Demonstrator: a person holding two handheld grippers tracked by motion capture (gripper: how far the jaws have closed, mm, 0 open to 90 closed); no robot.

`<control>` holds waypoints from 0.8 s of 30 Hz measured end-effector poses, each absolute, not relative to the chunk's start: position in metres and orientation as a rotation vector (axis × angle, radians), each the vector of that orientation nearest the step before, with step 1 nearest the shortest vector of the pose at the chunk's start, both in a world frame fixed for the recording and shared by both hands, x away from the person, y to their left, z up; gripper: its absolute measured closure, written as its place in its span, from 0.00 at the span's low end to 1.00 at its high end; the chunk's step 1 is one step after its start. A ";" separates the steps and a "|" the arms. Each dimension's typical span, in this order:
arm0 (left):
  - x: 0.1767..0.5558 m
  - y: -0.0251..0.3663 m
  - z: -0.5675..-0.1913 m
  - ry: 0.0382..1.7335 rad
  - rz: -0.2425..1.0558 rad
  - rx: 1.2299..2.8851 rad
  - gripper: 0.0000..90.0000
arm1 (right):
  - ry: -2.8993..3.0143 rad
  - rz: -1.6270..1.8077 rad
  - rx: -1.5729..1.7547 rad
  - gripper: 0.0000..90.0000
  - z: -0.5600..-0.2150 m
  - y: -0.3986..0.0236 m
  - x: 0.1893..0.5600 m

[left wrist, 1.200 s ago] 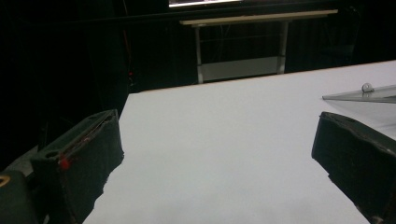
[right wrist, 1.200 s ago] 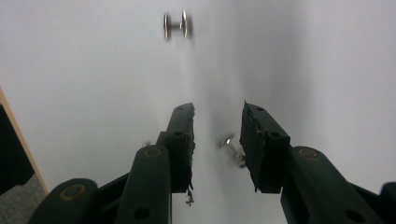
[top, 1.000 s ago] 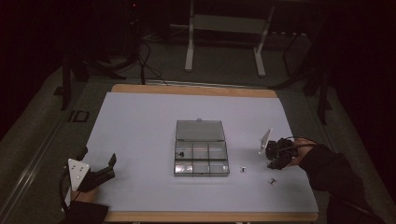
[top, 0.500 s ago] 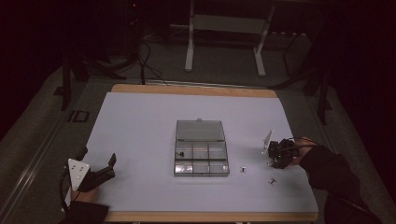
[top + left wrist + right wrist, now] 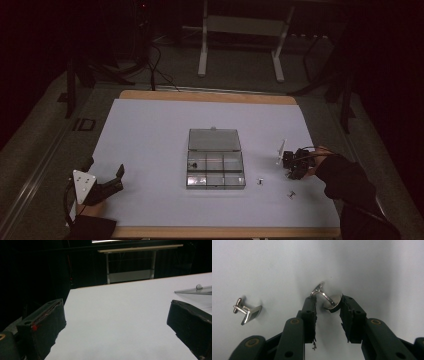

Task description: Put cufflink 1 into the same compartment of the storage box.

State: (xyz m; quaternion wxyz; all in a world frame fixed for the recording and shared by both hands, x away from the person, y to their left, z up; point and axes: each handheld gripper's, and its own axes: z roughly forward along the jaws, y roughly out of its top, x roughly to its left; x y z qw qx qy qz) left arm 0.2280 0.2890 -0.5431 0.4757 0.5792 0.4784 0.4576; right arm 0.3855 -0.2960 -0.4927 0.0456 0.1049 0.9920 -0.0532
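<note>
Tabletop [image 5: 150, 130] is lying under both tongs, the compartment box [image 5: 215, 165] sitting between them. Left tongs [image 5: 106, 172] are resting released, well away. Right tongs [image 5: 328, 306] are bracketing the round cufflink [image 5: 332, 302] at their tips, its post running jaw to jaw; whether they are pinching it, I cannot tell. Square cufflink [image 5: 249, 312] is lying off to their left.

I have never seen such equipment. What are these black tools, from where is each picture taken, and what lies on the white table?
A person holds a two-jaw claw in each hand. The high view looks down on the table; the other two cameras ride on the claws. The left claw rests open near the table's corner, holding nothing. The right claw has its jaws nearly closed around a round cufflink; whether they already press it, I cannot tell. A second cufflink lies beside it. In the middle stands an open clear box with compartments.
</note>
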 end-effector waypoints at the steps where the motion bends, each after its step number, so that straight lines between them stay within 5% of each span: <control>1: 0.228 0.289 -0.543 1.169 1.118 1.416 0.03 | 3.031 -0.165 0.325 0.73 -0.493 -0.295 0.386; 24: 0.228 0.289 -0.543 1.170 1.116 1.415 0.03 | 3.072 -0.159 0.343 0.81 -0.481 -0.274 0.389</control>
